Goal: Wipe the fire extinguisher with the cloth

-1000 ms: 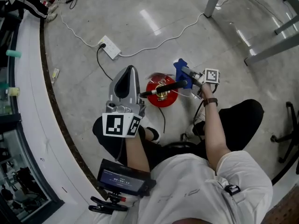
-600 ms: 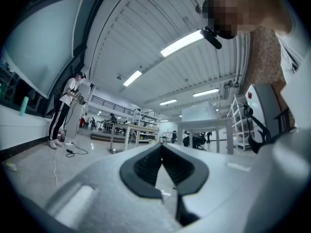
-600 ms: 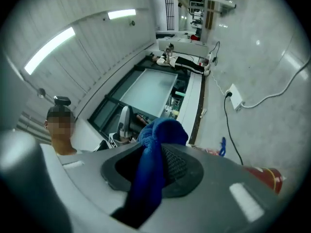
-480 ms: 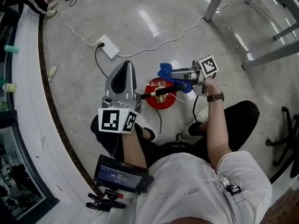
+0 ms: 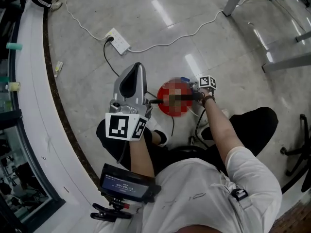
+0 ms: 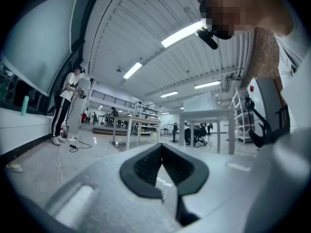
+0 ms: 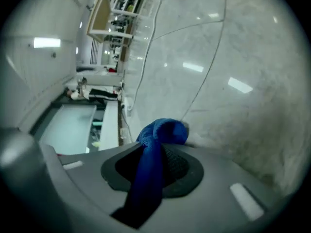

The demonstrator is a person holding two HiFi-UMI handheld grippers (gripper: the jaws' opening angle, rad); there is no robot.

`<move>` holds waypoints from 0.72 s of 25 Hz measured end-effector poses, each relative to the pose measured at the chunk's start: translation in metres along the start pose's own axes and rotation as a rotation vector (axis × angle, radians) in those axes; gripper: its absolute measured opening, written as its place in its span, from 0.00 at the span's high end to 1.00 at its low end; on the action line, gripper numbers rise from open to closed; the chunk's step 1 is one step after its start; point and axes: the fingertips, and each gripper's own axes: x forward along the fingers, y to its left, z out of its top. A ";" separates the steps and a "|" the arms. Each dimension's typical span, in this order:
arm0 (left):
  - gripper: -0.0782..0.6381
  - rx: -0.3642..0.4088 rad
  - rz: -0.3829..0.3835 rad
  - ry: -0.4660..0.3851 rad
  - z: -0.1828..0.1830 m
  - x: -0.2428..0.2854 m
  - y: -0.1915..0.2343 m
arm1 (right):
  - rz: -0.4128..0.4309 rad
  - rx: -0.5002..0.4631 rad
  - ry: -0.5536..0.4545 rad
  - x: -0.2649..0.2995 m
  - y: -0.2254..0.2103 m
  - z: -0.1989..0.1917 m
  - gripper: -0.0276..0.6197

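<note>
Between the right gripper's (image 7: 156, 165) jaws sits the blue cloth (image 7: 162, 132). They are clamped on it, a bunched end poking out past the tips and a tail hanging back through the pads. That gripper points down at the grey floor (image 7: 228, 57).

From the head view, the red extinguisher (image 5: 164, 92) stands upright on the floor just left of the right gripper, seen from above. Whether the cloth touches it cannot be told, since a blurred patch covers its top.

On the extinguisher's other side the left gripper (image 6: 163, 171) is held up beside it, well above the floor. Its jaws are drawn together to a thin slit, with nothing between them. It looks level across the hall towards some white tables (image 6: 204, 114).

Beyond the left gripper's tip a power strip (image 5: 117, 41) lies on the floor.
</note>
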 end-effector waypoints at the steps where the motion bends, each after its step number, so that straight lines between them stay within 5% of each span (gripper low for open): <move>1: 0.89 0.003 0.002 0.002 0.000 0.001 0.002 | -0.064 -0.052 0.012 0.003 -0.011 0.000 0.81; 4: 0.89 0.002 0.013 0.004 -0.002 0.002 0.011 | -0.199 -0.204 0.086 0.009 -0.027 0.002 0.81; 7: 0.89 0.003 0.011 0.006 -0.001 0.004 0.018 | -0.232 -0.326 0.161 0.009 -0.003 0.009 0.81; 11: 0.89 0.003 0.000 -0.007 0.010 0.010 0.030 | 0.155 -0.311 0.045 -0.041 0.157 0.047 0.81; 14: 0.89 0.009 -0.006 -0.025 0.022 0.012 0.034 | 0.447 -0.300 0.103 -0.105 0.287 0.035 0.81; 18: 0.89 0.008 -0.019 -0.034 0.025 0.011 0.031 | 0.669 -0.560 0.272 -0.164 0.397 -0.007 0.81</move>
